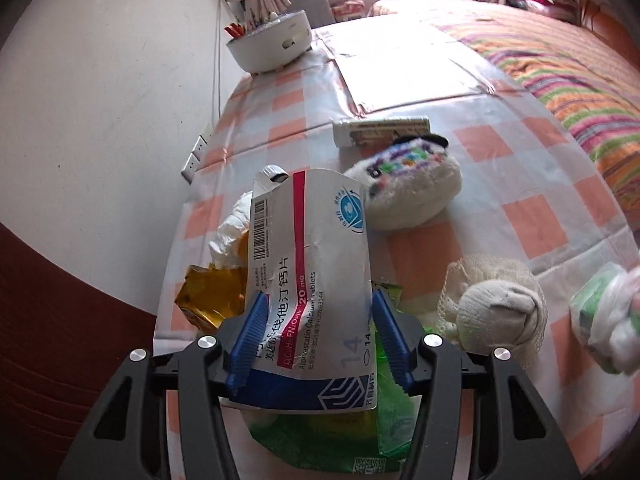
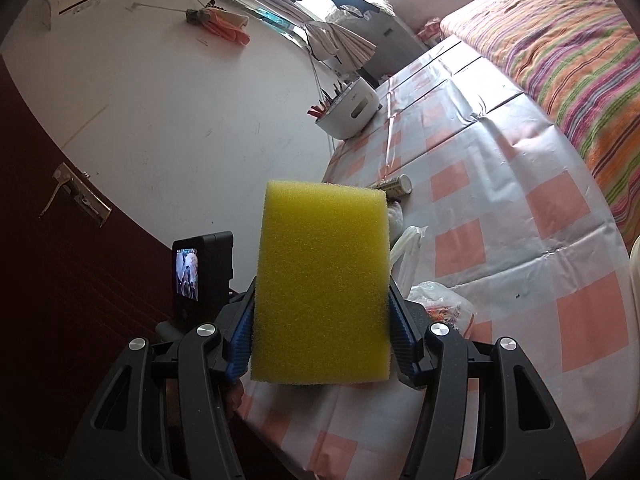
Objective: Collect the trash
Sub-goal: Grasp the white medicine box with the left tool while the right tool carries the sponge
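1. The left tongs (image 1: 316, 316) are closed onto a flattened white medicine carton with a red stripe and a barcode (image 1: 308, 264); the blue ribbed pads (image 1: 252, 332) press its two long edges, and the carton sticks out forward above the bench.
2. Directly beneath that carton lies a crumpled green plastic wrapper (image 1: 332, 436); to its left sit a crinkled gold foil wrapper (image 1: 208, 296) and a wad of white tissue (image 1: 232, 232), all resting on the bench (image 1: 552, 224), which wears a glossy orange-and-white checked cover.
3. Farther out in the left view: a white plush toy with a multicoloured knitted face (image 1: 408, 188) just beyond the carton's far corner; a cream cloth bundle in netting (image 1: 496, 308) to the right; a white tube lying on its side (image 1: 380, 130) behind the plush; a round white basket holding red-tipped items (image 1: 272, 44) at the far end by the wall.
4. The right tongs (image 2: 322, 312) are clamped on a yellow rectangular foam sponge (image 2: 324, 284), held upright and clear of the bench; the pads squeeze its lower sides.
5. Past the sponge, a clear plastic bag (image 2: 444, 304) lies on the bench, and a striped bedspread (image 2: 568, 48) runs alongside on the right.
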`<move>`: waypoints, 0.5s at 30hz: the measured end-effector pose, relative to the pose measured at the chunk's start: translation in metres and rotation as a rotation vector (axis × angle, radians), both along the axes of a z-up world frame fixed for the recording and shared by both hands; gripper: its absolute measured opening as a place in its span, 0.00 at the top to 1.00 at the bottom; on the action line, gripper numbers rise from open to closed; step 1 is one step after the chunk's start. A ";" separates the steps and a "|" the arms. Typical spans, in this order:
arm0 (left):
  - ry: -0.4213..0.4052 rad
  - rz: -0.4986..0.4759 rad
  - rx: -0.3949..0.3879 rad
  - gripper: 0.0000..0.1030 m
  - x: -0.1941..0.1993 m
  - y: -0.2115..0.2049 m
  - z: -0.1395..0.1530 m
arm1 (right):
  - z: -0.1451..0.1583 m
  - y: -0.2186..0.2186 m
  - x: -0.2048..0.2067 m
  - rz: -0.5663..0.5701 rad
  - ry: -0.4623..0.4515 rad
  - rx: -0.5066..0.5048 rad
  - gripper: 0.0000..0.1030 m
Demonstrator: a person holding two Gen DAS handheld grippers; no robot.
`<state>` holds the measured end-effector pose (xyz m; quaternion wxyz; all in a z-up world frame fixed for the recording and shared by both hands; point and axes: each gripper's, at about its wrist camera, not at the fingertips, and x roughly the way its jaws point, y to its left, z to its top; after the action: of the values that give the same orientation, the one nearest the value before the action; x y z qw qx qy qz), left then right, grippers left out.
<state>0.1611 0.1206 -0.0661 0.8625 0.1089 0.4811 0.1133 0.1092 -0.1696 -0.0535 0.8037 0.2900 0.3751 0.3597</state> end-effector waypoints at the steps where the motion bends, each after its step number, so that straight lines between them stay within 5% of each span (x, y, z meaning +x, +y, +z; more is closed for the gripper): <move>1: -0.003 0.000 -0.004 0.50 0.000 0.001 0.001 | 0.000 0.002 -0.002 0.004 -0.002 -0.010 0.46; 8: -0.086 -0.012 -0.047 0.55 -0.010 0.010 0.016 | -0.003 0.017 -0.013 0.010 -0.051 -0.169 0.42; 15: -0.184 -0.009 -0.096 0.55 -0.029 0.019 0.043 | -0.009 0.025 -0.025 -0.007 -0.114 -0.316 0.23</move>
<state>0.1320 0.1397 -0.0231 0.9077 0.0589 0.4044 0.0956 0.0841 -0.1448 -0.0625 0.8606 0.1404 0.3795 0.3092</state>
